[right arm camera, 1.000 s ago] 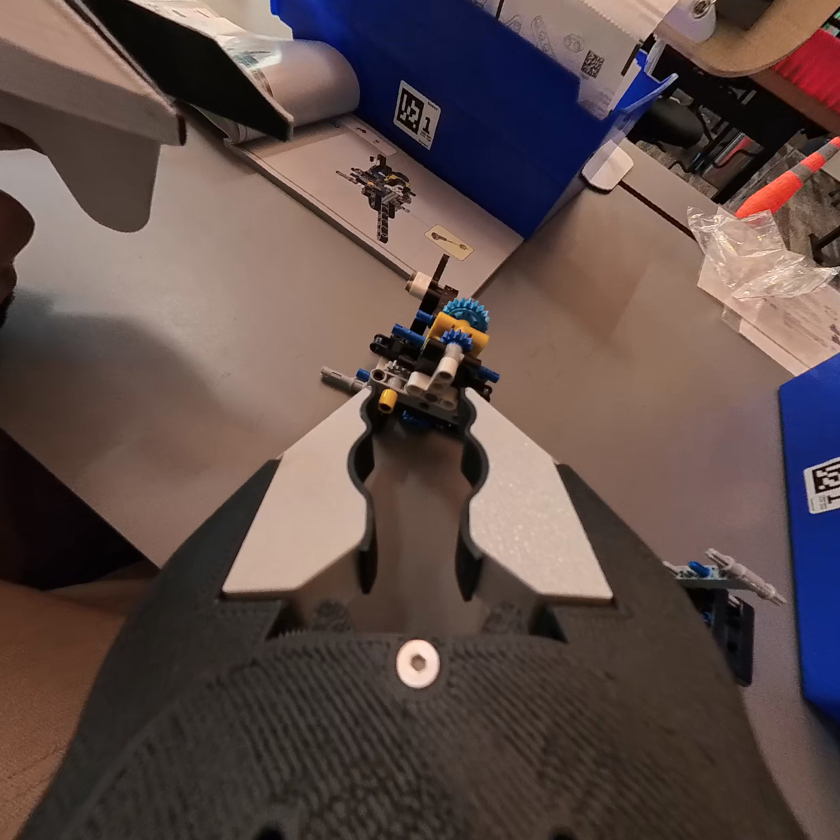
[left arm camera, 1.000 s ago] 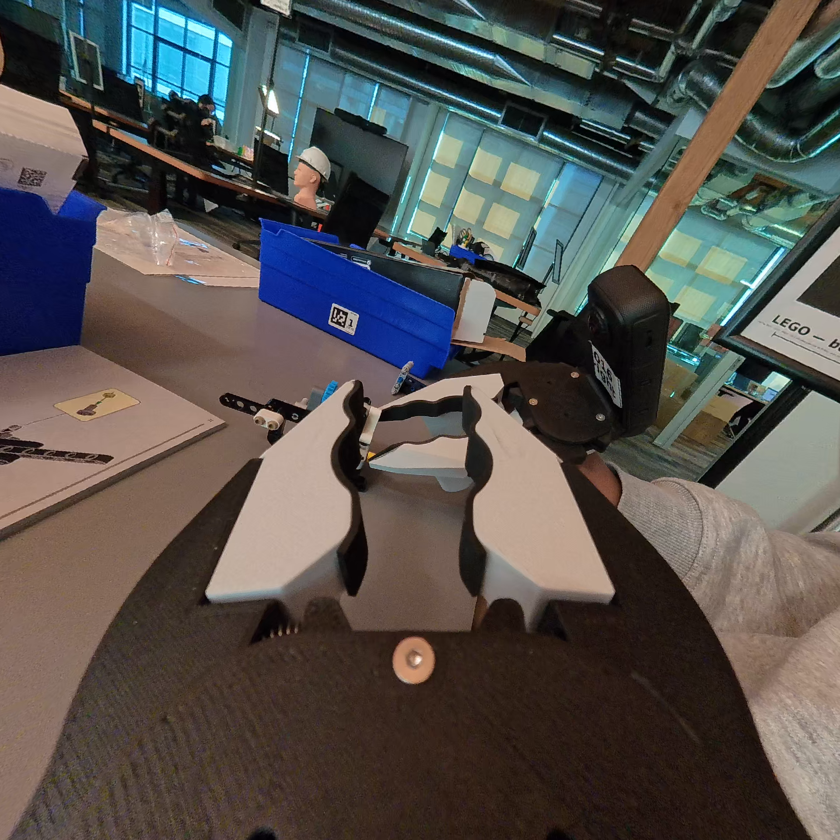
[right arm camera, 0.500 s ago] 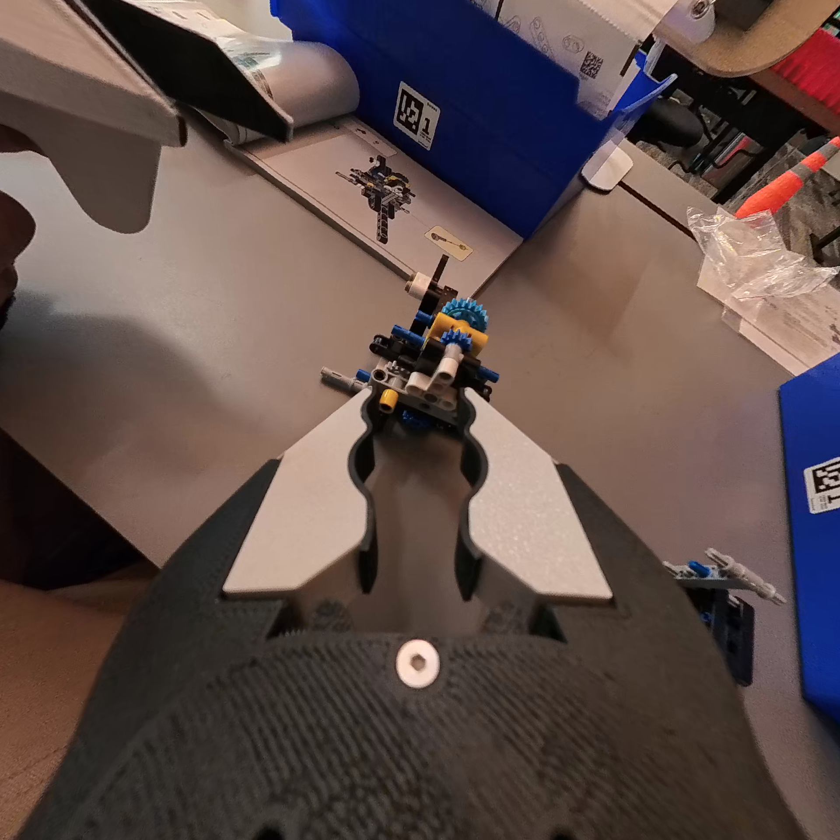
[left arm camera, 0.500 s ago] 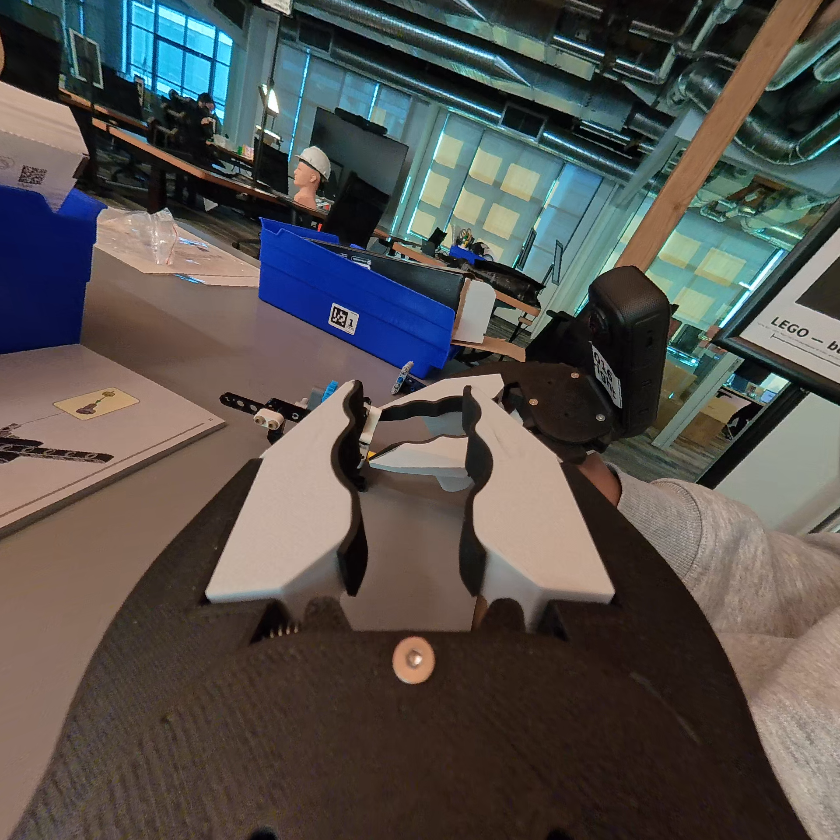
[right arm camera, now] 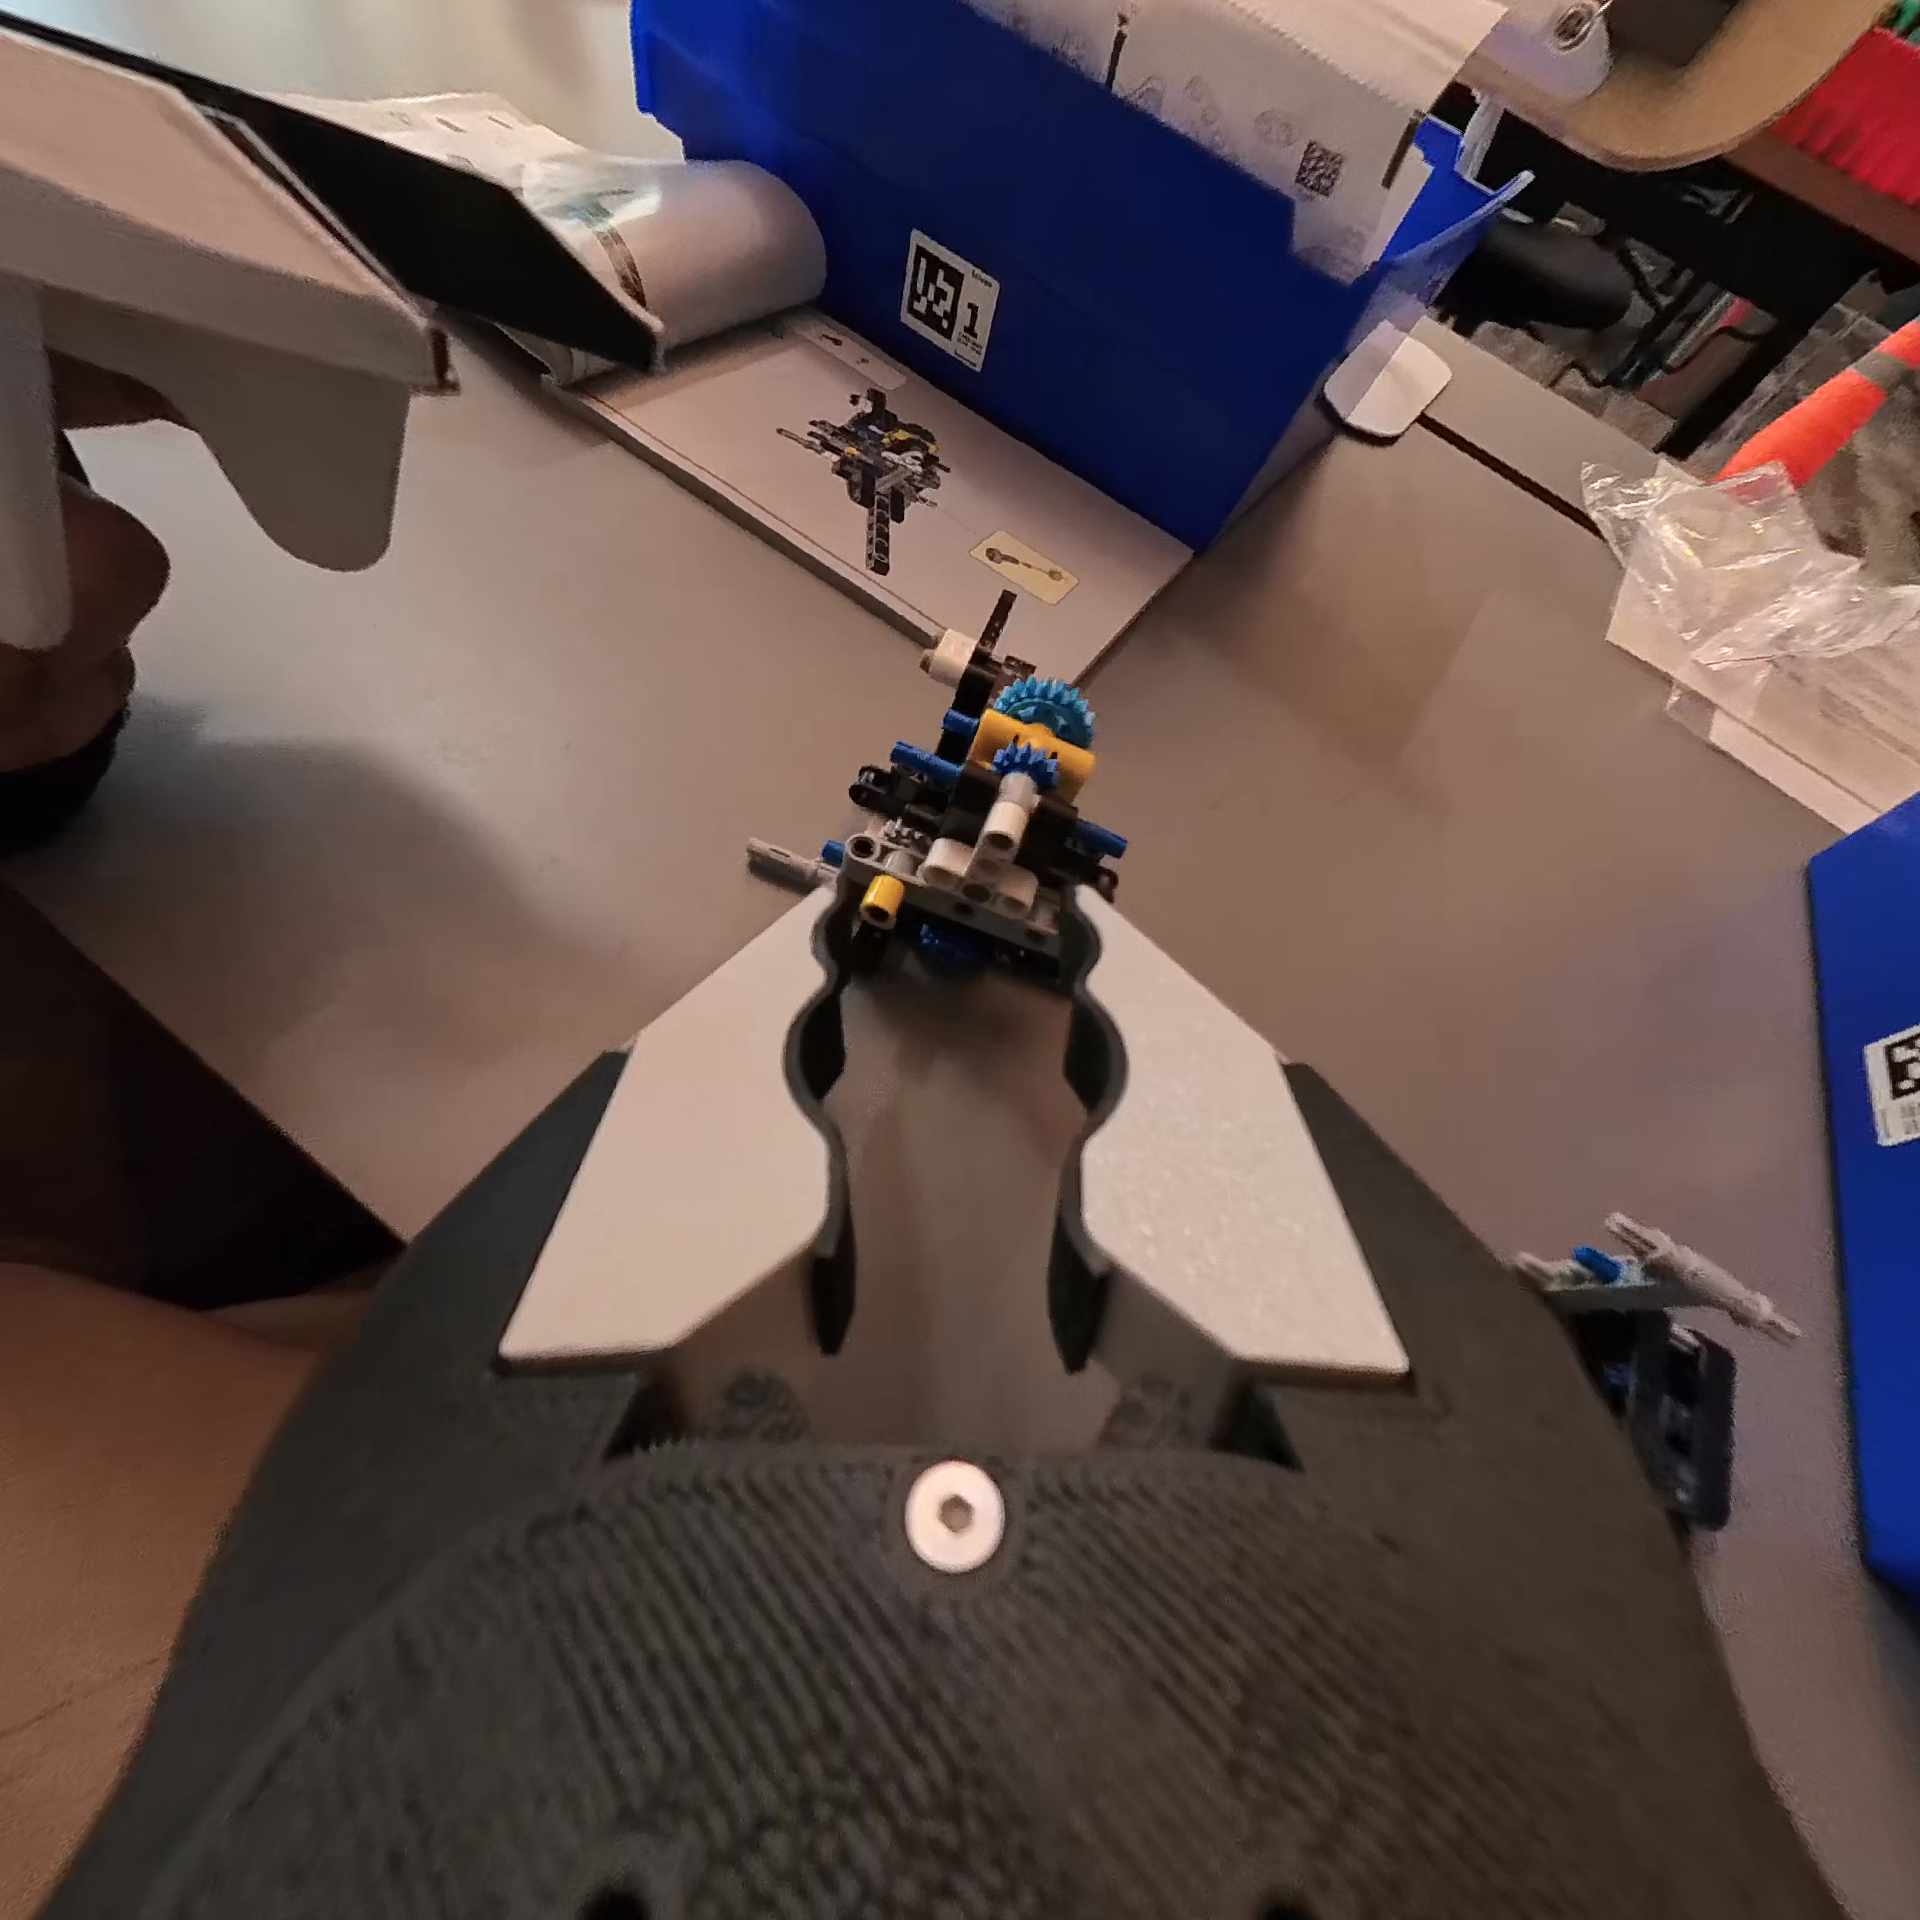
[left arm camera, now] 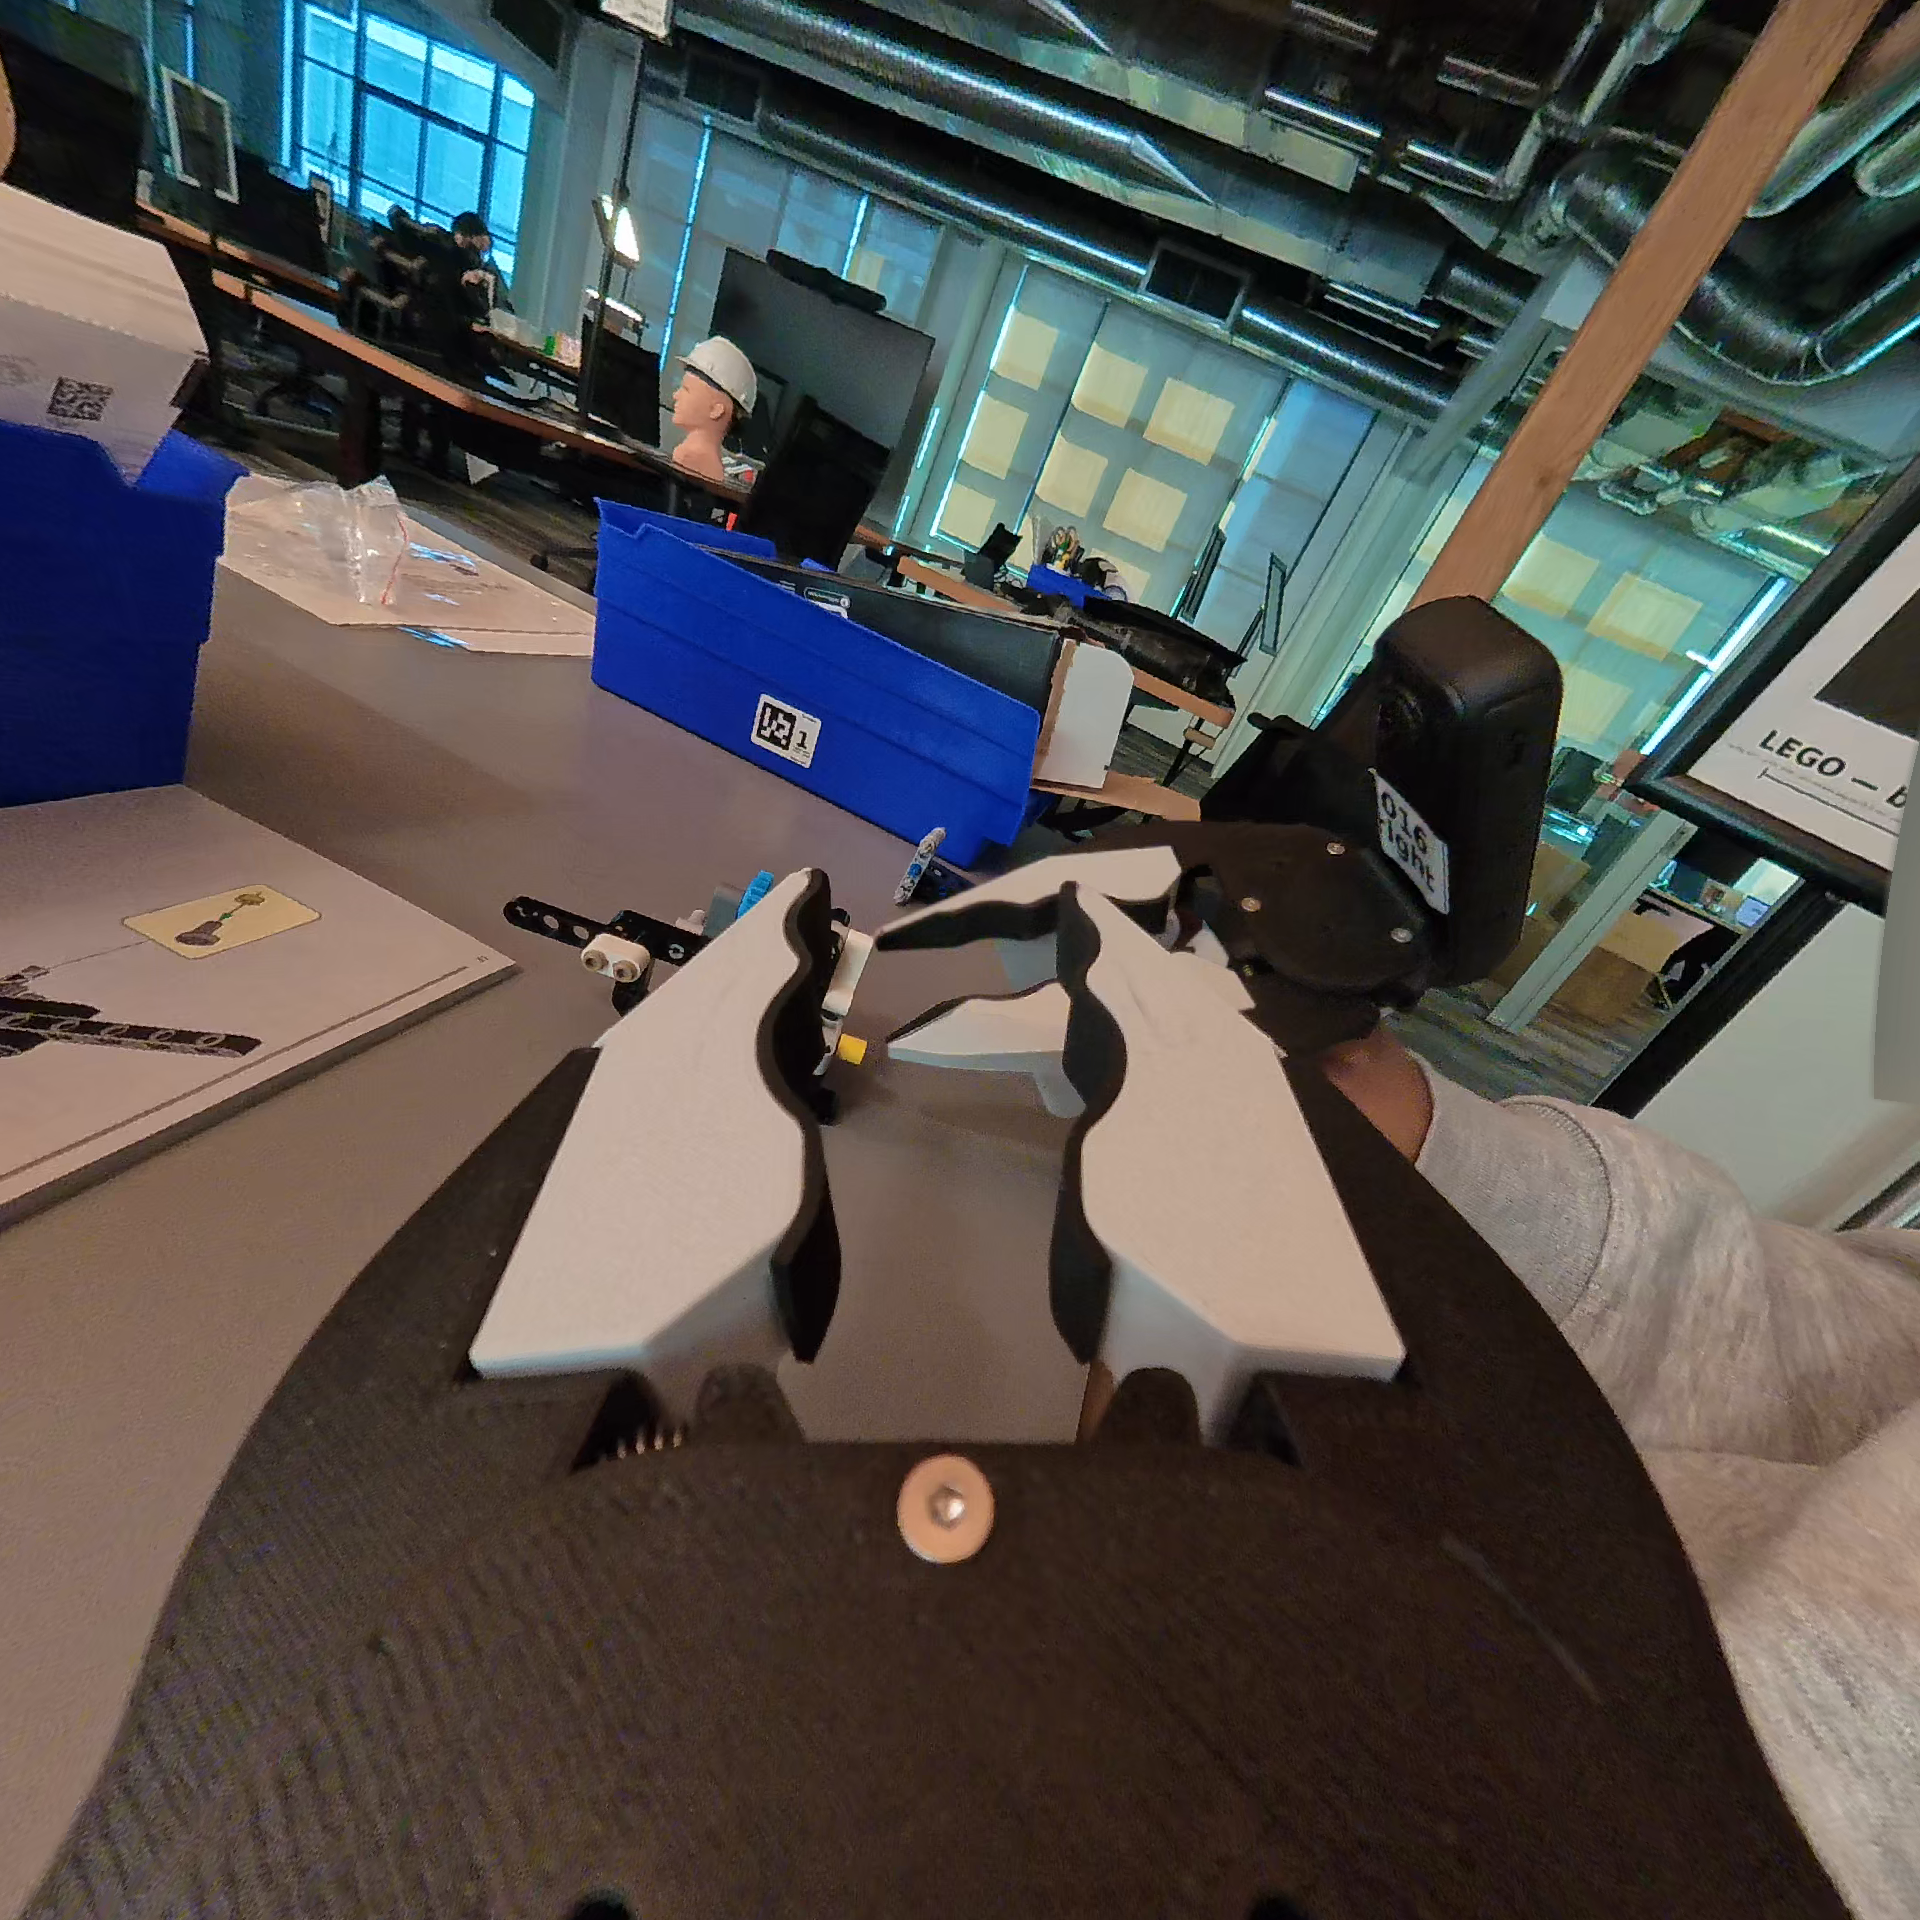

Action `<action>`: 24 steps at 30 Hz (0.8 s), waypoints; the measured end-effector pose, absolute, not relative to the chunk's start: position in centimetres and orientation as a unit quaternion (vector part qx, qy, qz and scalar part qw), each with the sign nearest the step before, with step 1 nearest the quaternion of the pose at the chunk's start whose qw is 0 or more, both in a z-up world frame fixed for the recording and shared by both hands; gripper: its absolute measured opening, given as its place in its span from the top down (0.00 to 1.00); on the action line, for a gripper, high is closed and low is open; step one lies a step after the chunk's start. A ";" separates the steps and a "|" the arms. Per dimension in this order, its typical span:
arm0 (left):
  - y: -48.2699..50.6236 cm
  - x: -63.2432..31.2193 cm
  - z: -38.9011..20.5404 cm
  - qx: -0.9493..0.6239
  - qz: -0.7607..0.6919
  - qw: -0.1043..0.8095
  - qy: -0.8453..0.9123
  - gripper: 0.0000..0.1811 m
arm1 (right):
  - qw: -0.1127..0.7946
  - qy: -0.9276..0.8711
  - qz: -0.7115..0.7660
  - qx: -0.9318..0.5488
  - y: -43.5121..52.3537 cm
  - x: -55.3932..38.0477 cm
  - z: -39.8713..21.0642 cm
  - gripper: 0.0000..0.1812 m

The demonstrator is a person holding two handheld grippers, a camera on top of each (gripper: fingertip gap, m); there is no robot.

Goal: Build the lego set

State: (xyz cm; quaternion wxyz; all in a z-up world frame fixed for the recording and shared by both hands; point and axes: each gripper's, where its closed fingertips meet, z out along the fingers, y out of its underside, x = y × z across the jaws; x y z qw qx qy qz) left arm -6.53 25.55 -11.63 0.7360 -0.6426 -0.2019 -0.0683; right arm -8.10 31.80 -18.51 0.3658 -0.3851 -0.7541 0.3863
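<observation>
A small Lego assembly (right arm camera: pixel 977 831) of black beams, blue gears, a yellow block and white connectors sits on the grey table (right arm camera: pixel 520 727). My right gripper (right arm camera: pixel 956 914) is shut on its near grey end, one fingertip on each side. In the left wrist view the assembly (left arm camera: pixel 623 935) is partly hidden behind my left finger, and the right gripper (left arm camera: pixel 894 987) reaches in from the right. My left gripper (left arm camera: pixel 940 904) is open and empty, just in front of the assembly. It also shows at the top left of the right wrist view (right arm camera: pixel 260 343).
An open instruction booklet (right arm camera: pixel 883 488) lies past the assembly, in front of a tagged blue bin (right arm camera: pixel 1091 260). A second small Lego sub-build (right arm camera: pixel 1652 1309) lies at the right beside another blue bin (right arm camera: pixel 1870 1143). A clear plastic bag (right arm camera: pixel 1745 582) lies at the far right. Spacing between my two grippers at the tips: around 10 cm.
Almost nothing has changed. In the right wrist view the left gripper has drifted slightly nearer the assembly. The right gripper stays shut on the assembly.
</observation>
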 end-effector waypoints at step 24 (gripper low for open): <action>25.6 -6.5 -11.6 -0.643 -0.069 0.735 -0.202 0.78 | 0.348 -0.764 0.376 -0.392 31.7 -8.6 -19.4 0.96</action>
